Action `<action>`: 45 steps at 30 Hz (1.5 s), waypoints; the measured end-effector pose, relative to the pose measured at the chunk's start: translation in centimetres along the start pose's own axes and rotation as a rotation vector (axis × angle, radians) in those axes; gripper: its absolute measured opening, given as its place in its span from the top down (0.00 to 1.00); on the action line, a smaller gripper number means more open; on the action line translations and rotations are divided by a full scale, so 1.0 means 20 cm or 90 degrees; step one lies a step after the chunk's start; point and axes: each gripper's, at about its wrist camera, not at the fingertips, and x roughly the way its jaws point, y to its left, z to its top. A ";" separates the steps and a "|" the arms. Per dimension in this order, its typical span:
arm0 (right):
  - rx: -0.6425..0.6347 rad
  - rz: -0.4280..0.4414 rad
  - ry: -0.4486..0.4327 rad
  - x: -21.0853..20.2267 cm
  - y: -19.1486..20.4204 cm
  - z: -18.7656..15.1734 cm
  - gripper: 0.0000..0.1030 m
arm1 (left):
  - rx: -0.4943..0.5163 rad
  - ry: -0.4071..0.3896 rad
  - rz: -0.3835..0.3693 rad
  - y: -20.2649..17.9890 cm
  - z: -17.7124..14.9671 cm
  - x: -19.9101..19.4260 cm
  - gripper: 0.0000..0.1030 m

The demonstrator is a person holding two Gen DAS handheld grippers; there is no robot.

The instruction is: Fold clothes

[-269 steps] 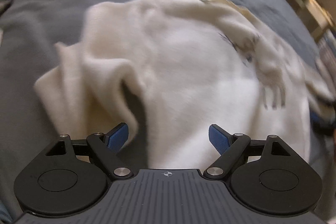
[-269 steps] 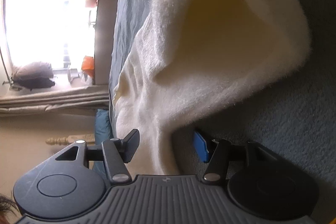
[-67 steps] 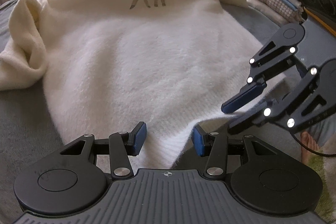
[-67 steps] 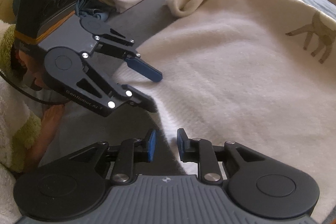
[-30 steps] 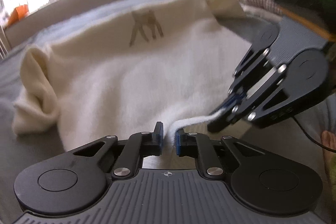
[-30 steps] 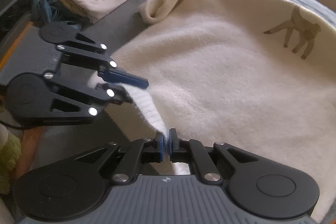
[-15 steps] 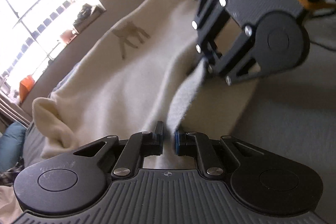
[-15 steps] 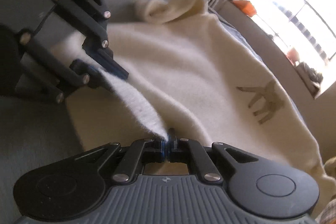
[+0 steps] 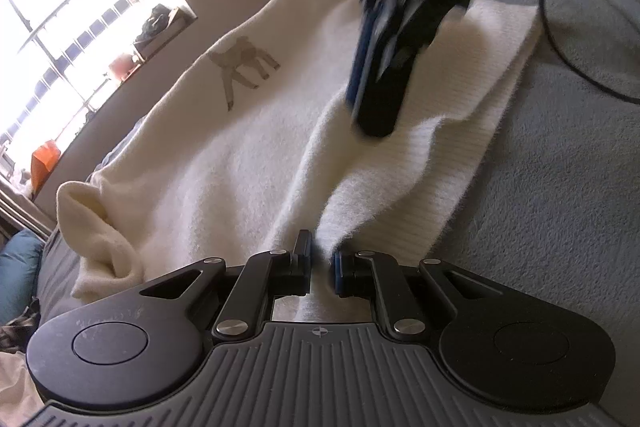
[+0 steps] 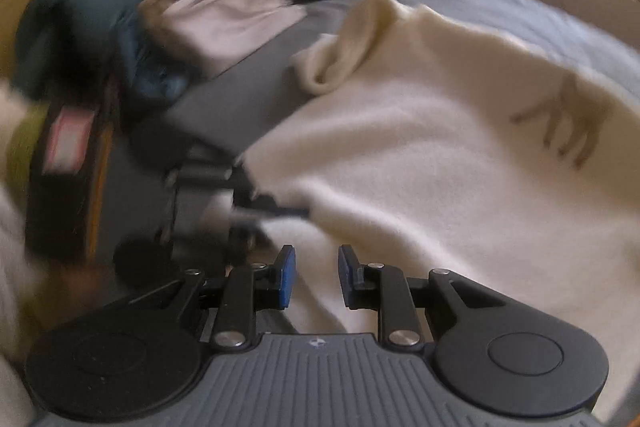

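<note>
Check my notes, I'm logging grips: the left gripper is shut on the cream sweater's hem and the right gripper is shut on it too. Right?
Not quite. The left gripper is shut on the cream sweater, but the right wrist view shows the right gripper open, its jaws apart above the fabric.

The sweater point(image 9: 248, 155) lies spread on the bed point(image 9: 560, 187), its deer print point(image 9: 244, 65) toward the far side near the window point(image 9: 60, 27). Its near hem sits between the fingers of the left tool point(image 9: 320, 263). The right tool point(image 10: 316, 277) hovers over the hem farther right. A bunched sleeve point(image 10: 344, 47) lies at the sweater's left edge, with folded clothes point(image 10: 224, 19) beyond it on the bed.
</note>
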 end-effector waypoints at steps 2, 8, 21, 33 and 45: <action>0.013 -0.013 0.029 0.12 -0.02 0.00 0.76 | -0.004 0.005 0.003 0.00 0.00 -0.01 0.88; 0.046 -0.015 0.045 0.22 -0.05 -0.02 0.78 | -0.021 0.039 0.034 0.01 -0.04 -0.06 0.82; 0.047 -0.022 0.044 0.20 -0.05 -0.01 0.78 | -0.055 0.082 0.115 0.11 -0.17 -0.17 0.81; 0.041 -0.009 0.054 0.19 -0.02 0.01 0.78 | 0.024 0.085 0.123 0.10 -0.22 -0.14 0.78; 0.017 0.002 0.072 0.26 0.02 0.00 0.78 | -0.092 0.123 0.086 0.23 -0.24 -0.21 0.57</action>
